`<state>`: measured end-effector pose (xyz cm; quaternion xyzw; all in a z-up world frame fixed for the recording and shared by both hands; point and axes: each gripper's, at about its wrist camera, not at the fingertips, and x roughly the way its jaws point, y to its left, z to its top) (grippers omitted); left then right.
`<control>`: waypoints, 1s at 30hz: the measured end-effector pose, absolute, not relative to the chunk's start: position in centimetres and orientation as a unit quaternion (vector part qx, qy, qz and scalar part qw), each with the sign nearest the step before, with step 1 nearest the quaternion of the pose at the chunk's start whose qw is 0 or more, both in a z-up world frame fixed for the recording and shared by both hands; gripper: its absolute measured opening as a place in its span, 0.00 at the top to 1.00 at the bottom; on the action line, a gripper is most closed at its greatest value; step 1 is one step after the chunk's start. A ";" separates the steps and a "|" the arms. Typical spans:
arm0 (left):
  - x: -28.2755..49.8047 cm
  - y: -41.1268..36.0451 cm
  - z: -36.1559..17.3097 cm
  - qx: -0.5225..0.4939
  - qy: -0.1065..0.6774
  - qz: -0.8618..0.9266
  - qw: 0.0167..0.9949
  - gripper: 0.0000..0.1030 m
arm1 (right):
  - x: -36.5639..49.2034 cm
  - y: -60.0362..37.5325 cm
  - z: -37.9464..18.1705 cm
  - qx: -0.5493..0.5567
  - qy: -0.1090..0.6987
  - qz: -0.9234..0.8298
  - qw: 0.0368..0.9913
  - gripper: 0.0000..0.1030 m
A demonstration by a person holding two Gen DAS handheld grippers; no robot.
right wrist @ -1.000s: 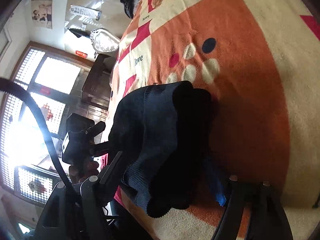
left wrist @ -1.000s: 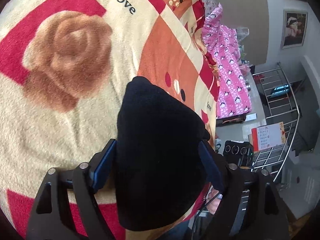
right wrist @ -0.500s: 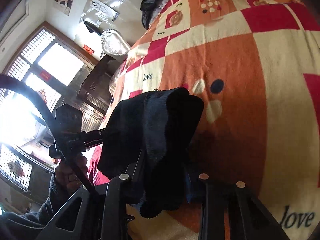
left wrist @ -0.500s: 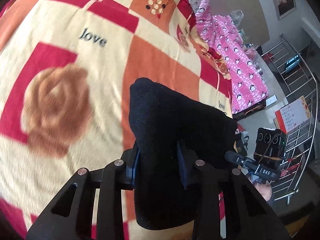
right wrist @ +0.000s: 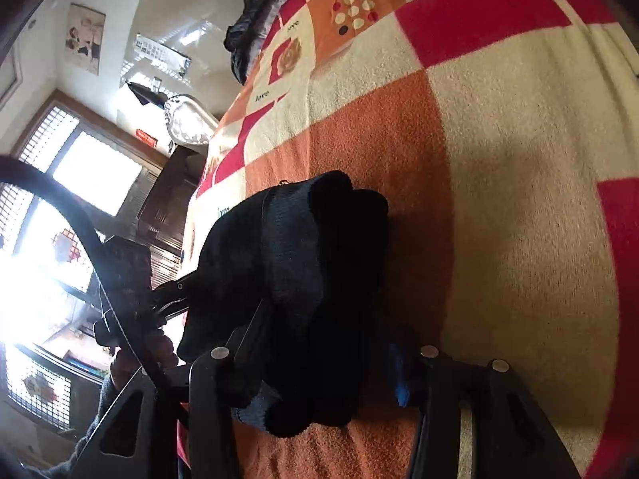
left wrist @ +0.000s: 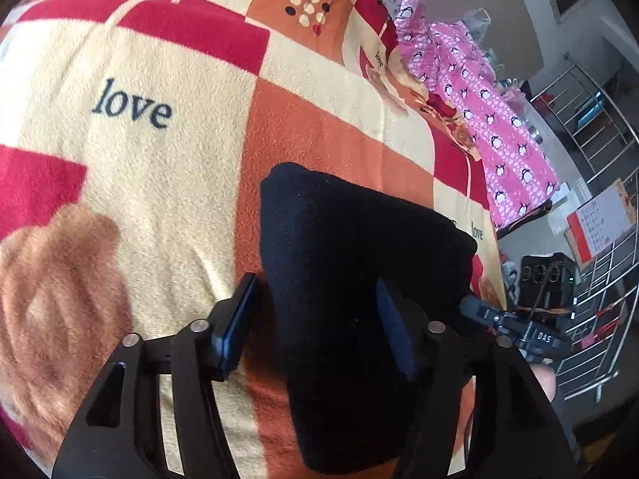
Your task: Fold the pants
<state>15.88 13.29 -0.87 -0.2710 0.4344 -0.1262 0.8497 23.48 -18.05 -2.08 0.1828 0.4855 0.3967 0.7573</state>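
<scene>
One pair of black pants (left wrist: 359, 279), bundled, lying on the checked blanket (left wrist: 159, 151). My left gripper (left wrist: 315, 327) has its jaws apart, straddling the bundle's near end with a gap at the 9 o'clock finger. My right gripper (right wrist: 327, 355) is also spread, cloth between its two fingers; whether the pads touch, I cannot tell. One pink penguin-print garment (left wrist: 491, 119) at 2 o'clock.

"love" printed on blanket (left wrist: 131, 103); "DAS" on right tongs (left wrist: 544, 336).
</scene>
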 end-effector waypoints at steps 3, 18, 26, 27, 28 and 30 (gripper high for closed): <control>14.5 13.7 0.6 -0.240 0.420 -0.098 0.869 0.40 | 22.9 -17.3 -0.8 0.155 0.461 0.384 0.785 0.55; 6.9 5.0 2.0 -0.076 0.390 0.055 0.916 0.40 | 11.1 -14.5 2.4 -0.061 0.300 0.297 0.904 0.55; 4.5 3.5 2.2 -0.049 0.390 0.101 0.914 0.40 | 11.6 -16.1 1.7 -0.019 0.309 0.302 0.902 0.55; 4.4 3.4 2.1 -0.051 0.392 0.098 0.913 0.40 | 11.3 -16.2 1.8 -0.017 0.308 0.301 0.903 0.55; 4.3 3.4 1.8 -0.054 0.395 0.095 0.912 0.40 | 11.3 -16.2 1.8 -0.017 0.307 0.296 0.904 0.55; 4.3 3.3 1.5 -0.053 0.401 0.096 0.910 0.40 | 11.2 -16.0 1.8 -0.024 0.304 0.295 0.906 0.55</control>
